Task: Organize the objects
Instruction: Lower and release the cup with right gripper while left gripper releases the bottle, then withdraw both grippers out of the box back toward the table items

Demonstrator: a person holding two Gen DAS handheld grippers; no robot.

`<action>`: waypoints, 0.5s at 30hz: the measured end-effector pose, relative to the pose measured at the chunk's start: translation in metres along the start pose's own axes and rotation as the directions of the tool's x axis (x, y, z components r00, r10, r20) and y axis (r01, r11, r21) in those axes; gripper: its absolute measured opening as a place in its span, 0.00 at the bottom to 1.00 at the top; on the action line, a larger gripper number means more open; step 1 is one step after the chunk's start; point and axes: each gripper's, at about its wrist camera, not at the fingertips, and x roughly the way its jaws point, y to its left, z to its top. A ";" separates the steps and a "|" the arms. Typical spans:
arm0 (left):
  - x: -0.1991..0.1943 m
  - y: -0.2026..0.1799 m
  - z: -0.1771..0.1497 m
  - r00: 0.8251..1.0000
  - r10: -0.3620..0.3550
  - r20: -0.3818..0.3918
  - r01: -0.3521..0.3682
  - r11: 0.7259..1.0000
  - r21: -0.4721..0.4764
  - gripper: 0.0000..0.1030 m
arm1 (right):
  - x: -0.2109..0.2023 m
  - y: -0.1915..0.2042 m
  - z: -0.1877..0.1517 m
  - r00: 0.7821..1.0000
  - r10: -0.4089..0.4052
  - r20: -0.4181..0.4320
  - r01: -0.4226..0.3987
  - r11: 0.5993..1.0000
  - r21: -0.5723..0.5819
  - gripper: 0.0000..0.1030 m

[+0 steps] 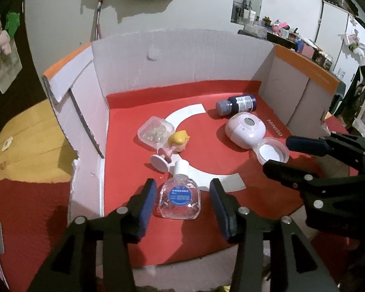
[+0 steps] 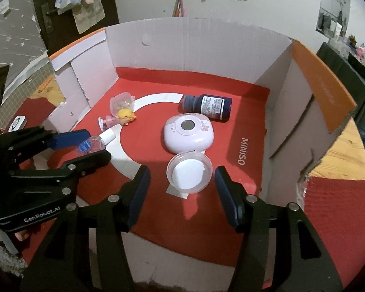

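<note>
A clear bottle with a blue label and white cap [image 1: 180, 194] lies on the red mat between the open jaws of my left gripper [image 1: 182, 203], untouched; it also shows in the right wrist view [image 2: 95, 143]. A round clear jar with a white lid [image 2: 189, 172] lies between the open jaws of my right gripper [image 2: 182, 189]; in the left wrist view the jar [image 1: 272, 151] sits by the right gripper [image 1: 277, 153]. A pink round device [image 2: 188, 135], a dark blue bottle [image 2: 210, 107], a blonde doll figure [image 2: 120, 119] and a small clear box [image 2: 121, 102] lie farther back.
A white cardboard box with orange flaps [image 2: 197, 51] walls the mat on three sides. A wooden table surface [image 2: 345, 155] lies to the right. A white device [image 2: 18, 123] sits outside the box at left. Clutter fills shelves [image 1: 301, 43] behind.
</note>
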 end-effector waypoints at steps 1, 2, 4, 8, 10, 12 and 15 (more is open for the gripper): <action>-0.002 0.000 0.000 1.000 0.001 0.006 -0.001 1.000 0.000 0.51 | -0.001 0.000 0.000 1.000 0.002 0.002 -0.002 1.000 0.001 0.52; -0.004 0.000 0.000 1.000 0.001 0.009 -0.001 1.000 -0.002 0.52 | -0.002 0.001 -0.001 1.000 0.007 0.003 -0.007 1.000 0.003 0.53; -0.006 0.001 0.000 1.000 0.000 0.016 0.000 1.000 -0.004 0.53 | -0.005 0.003 -0.001 1.000 0.011 0.006 -0.011 1.000 0.004 0.54; -0.014 0.000 -0.001 1.000 0.010 0.030 -0.010 1.000 0.000 0.58 | -0.014 0.005 -0.005 1.000 0.011 0.019 -0.011 1.000 0.001 0.57; -0.020 0.000 -0.002 0.999 0.018 0.045 -0.018 1.000 -0.001 0.63 | -0.018 0.004 -0.006 1.000 0.012 0.024 -0.012 1.000 0.002 0.57; -0.024 0.001 -0.003 0.999 0.016 0.051 -0.016 1.000 -0.008 0.64 | -0.022 0.004 -0.008 0.999 0.014 0.029 -0.014 1.000 0.003 0.58; -0.029 0.002 -0.004 0.998 0.018 0.057 -0.017 1.000 -0.014 0.69 | -0.029 0.005 -0.010 0.999 0.021 0.040 -0.021 1.000 0.006 0.63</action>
